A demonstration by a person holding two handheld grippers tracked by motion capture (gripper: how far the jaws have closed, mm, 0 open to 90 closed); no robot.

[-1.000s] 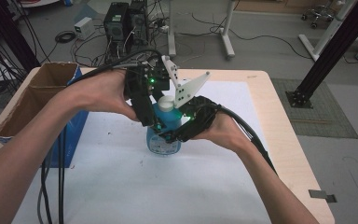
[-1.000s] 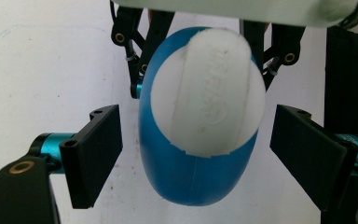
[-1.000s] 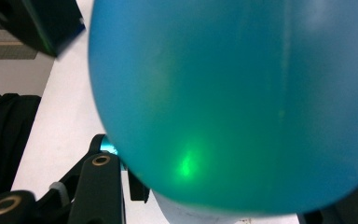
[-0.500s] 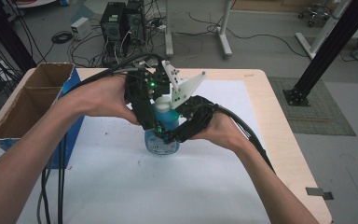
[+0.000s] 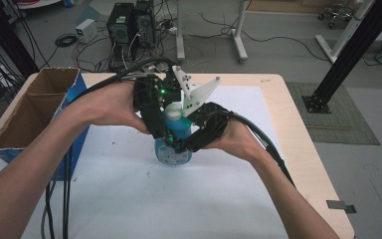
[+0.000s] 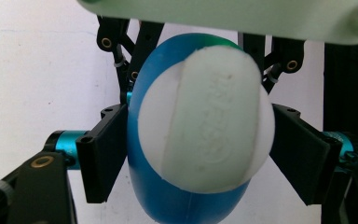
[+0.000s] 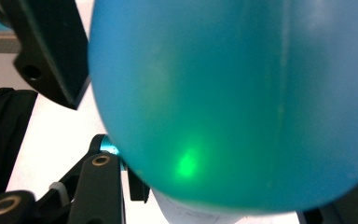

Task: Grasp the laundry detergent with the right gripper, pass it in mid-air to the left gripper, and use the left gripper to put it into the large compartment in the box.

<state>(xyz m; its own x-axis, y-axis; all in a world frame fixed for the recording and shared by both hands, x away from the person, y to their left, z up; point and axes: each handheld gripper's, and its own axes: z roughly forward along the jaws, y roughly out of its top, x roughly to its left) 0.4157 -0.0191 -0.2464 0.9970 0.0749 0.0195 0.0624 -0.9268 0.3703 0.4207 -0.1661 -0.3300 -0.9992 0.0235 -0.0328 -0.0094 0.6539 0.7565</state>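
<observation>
A blue bottle (image 5: 173, 151) with a white cap (image 6: 205, 126) stands upright on the white sheet near the table's middle. My left gripper (image 5: 166, 117) comes down over its top. Its jaws have just been closing, and in the left gripper view both pads (image 6: 105, 154) touch the sides of the cap. My right gripper (image 5: 185, 142) reaches in from the right and is shut on the bottle's body. In the right gripper view the blue body (image 7: 233, 93) is very close. One left pad (image 7: 46, 46) appears at that view's top left.
An open cardboard box (image 5: 25, 114) with a blue side stands at the table's left edge. The white sheet (image 5: 179, 204) covers most of the wooden table (image 5: 303, 149). Black cables (image 5: 54, 199) trail off the front left.
Both hands and the bottle keep their places. The high view shows no clear shift in either gripper.
</observation>
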